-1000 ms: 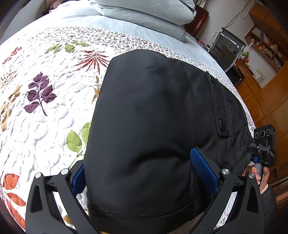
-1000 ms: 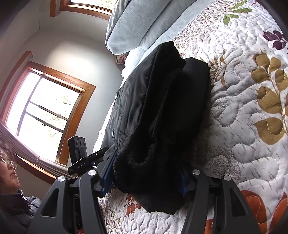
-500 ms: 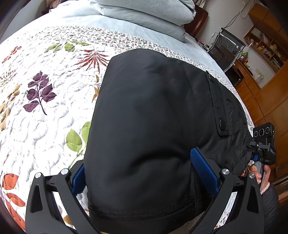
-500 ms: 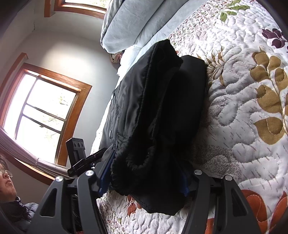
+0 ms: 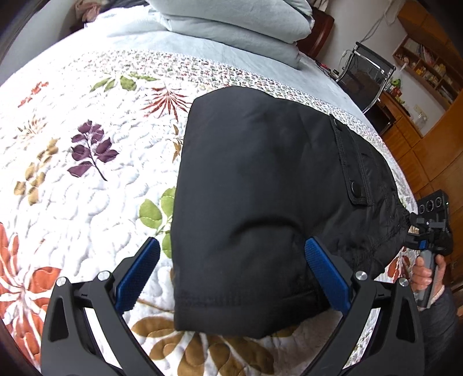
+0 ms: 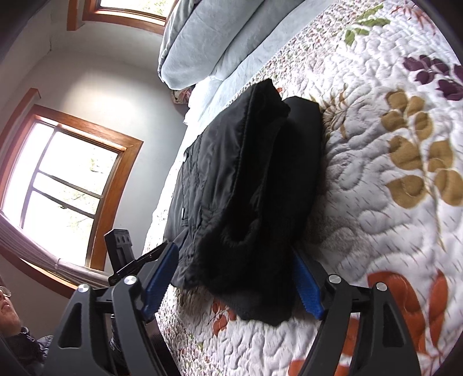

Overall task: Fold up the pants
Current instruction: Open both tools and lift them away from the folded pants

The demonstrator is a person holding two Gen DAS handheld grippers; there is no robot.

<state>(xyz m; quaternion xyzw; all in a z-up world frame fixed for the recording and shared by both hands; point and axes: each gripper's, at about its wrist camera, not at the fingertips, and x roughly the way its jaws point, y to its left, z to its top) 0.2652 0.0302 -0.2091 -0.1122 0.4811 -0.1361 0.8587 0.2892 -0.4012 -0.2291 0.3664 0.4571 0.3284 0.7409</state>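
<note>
Black pants [image 5: 260, 185] lie folded in a thick stack on the flowered quilt [image 5: 72, 202], with a snap pocket flap [image 5: 351, 173] on top. My left gripper [image 5: 233, 273] is open at the near hem. Its left pad [image 5: 139, 272] stands clear of the cloth over the quilt, and its right pad [image 5: 327, 274] rests against the top of the pants. In the right wrist view the bunched end of the pants [image 6: 249, 202] sits between the jaws of my right gripper [image 6: 234, 282], which are opening. The left pad [image 6: 162, 274] is just off the fabric.
Folded pale blue bedding [image 5: 231, 20] lies at the head of the bed. A chair [image 5: 367, 75] and wooden shelves [image 5: 428, 66] stand beyond the right bed edge. A window [image 6: 58, 179] is on the other side. A hand [image 5: 428, 272] holds the right gripper's handle.
My left gripper has drawn back and up from the hem, so its left pad now stands free of the cloth. The right gripper's jaws have widened around the bunched end.
</note>
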